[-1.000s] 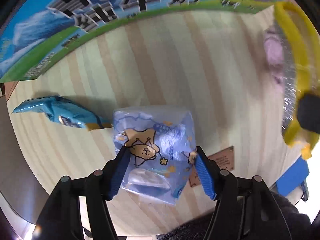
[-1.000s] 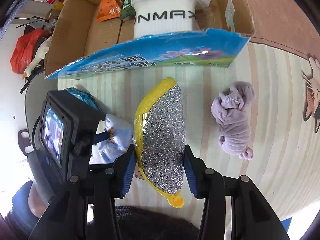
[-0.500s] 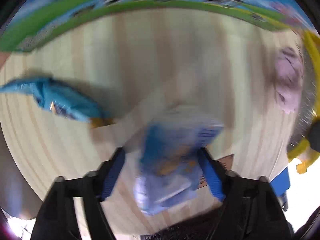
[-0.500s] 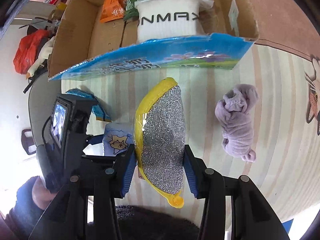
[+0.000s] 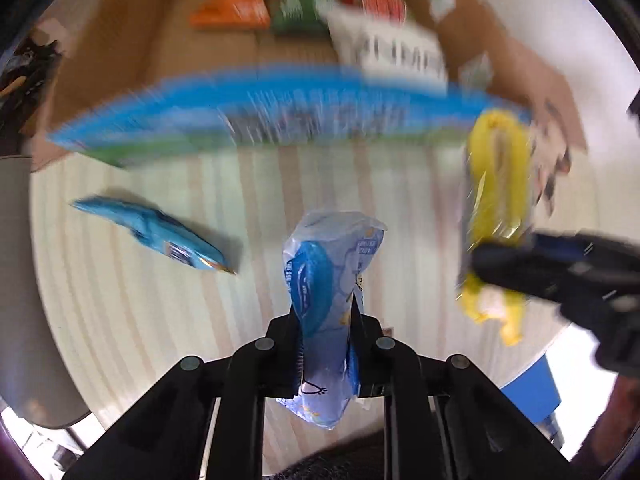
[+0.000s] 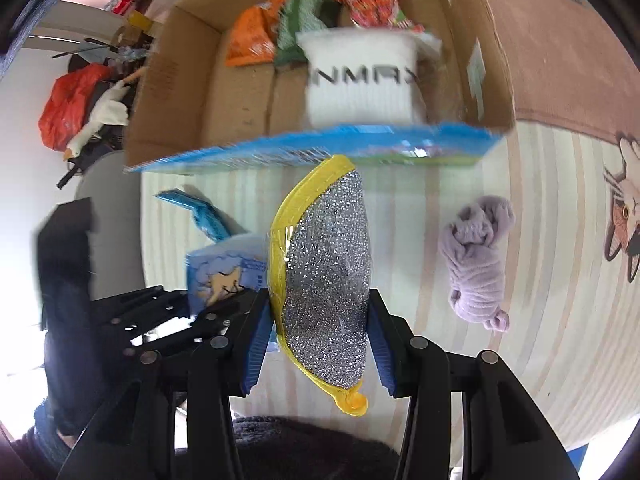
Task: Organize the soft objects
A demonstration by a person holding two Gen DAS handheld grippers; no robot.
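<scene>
My left gripper (image 5: 326,314) is shut on a light blue packet with a cartoon bear (image 5: 332,264), squeezed narrow and held up off the striped table (image 5: 120,312). From the right wrist view the same packet (image 6: 224,272) hangs left of my right gripper (image 6: 320,320). The right gripper is shut on a silver scrubber in a yellow-edged wrapper (image 6: 328,264), also off the table. A darker blue snack packet (image 5: 160,236) lies on the table to the left. A crumpled lilac cloth (image 6: 476,264) lies to the right.
An open cardboard box (image 6: 180,92) stands at the table's far edge, its blue printed flap (image 6: 320,148) hanging toward me. Inside are a white pack (image 6: 360,80) and orange, green and red bags. A brown mat with a cat picture (image 6: 624,236) borders the right.
The left jaws closed on the light blue packet and lifted it off the table, bringing the box into view. The right gripper rose slightly with the scrubber.
</scene>
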